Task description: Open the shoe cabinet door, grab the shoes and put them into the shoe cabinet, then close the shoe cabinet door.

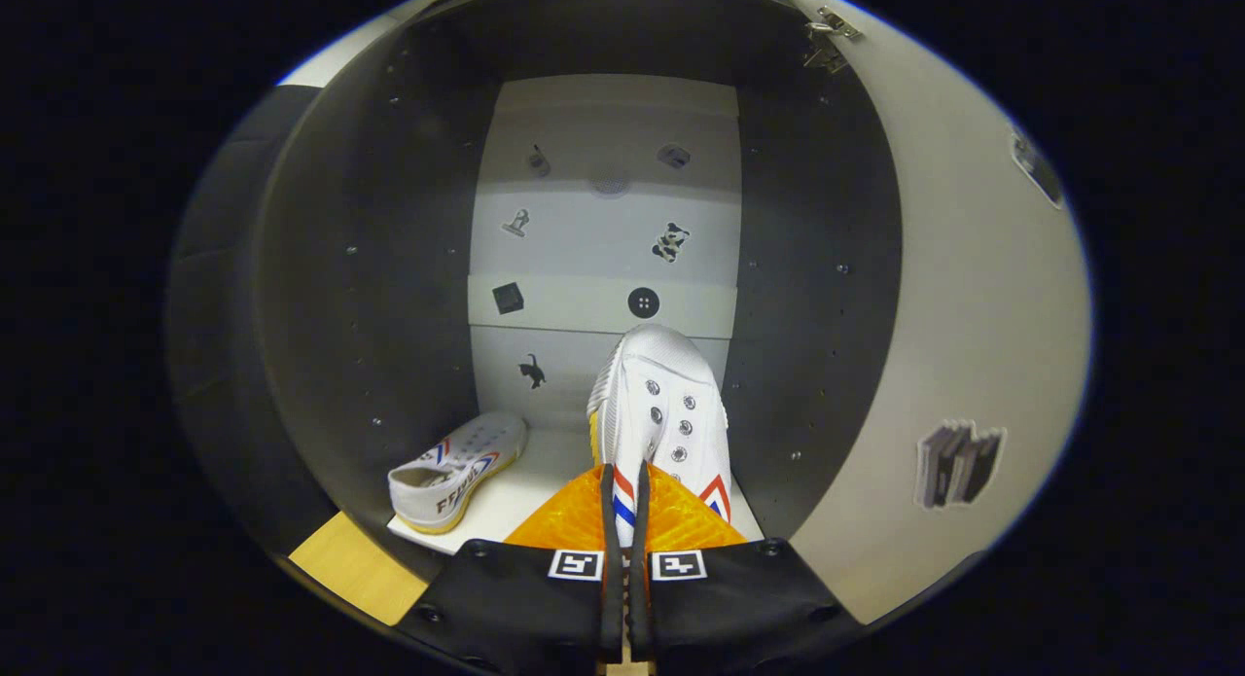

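We can read little here. The left shoe (457, 477) on the cabinet floor carries dark lettering along its side, starting w/ "F", rest too small to make out. Square coded markers (576, 564) sit on the gripper (625, 520) body, no legible text. Stickers on the back wall (603, 238) are pics only, no words.

A shoe cabinet (827, 365) stands open, its pale door (973, 345) swung wide to the right, dark side walls framing a light back panel. On its white floor lies a white sneaker (457, 470) with red and blue stripes, on its side at the left. A second matching sneaker (671, 404) is held upright, toe pointing inward, pinched between the gripper's (623, 491) closed fingers.
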A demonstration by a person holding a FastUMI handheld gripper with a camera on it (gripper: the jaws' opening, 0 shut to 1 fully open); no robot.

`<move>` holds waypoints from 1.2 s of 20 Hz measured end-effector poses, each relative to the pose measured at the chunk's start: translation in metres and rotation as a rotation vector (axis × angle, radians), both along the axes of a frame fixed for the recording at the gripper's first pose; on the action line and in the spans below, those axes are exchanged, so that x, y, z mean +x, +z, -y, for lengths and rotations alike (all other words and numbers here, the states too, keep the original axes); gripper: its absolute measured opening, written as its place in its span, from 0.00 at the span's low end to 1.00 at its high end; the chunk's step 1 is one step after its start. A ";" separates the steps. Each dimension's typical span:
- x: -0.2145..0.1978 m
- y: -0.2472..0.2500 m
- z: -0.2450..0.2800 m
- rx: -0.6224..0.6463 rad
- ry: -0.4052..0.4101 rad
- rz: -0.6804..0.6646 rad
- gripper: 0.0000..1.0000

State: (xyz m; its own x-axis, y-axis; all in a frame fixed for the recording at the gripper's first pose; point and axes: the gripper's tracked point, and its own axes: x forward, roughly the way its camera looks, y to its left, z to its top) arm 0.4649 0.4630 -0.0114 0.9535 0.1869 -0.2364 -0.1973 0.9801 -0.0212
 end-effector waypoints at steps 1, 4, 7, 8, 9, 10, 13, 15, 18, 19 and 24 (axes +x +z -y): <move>0.009 0.000 0.000 0.001 -0.007 -0.007 0.04; 0.046 -0.016 -0.003 -0.016 -0.019 -0.046 0.04; 0.071 -0.043 -0.007 -0.054 -0.019 -0.099 0.04; 0.076 -0.051 -0.009 -0.056 -0.015 -0.118 0.04; 0.082 -0.061 -0.013 -0.050 -0.009 -0.144 0.04; 0.086 -0.066 -0.017 -0.035 -0.004 -0.160 0.04; 0.097 -0.083 -0.021 -0.011 -0.021 -0.217 0.05; 0.103 -0.092 -0.025 -0.003 -0.025 -0.242 0.05; 0.104 -0.101 -0.034 0.006 -0.015 -0.264 0.07; 0.103 -0.100 -0.034 -0.010 -0.017 -0.260 0.07; 0.083 -0.062 -0.035 -0.045 -0.025 -0.151 0.27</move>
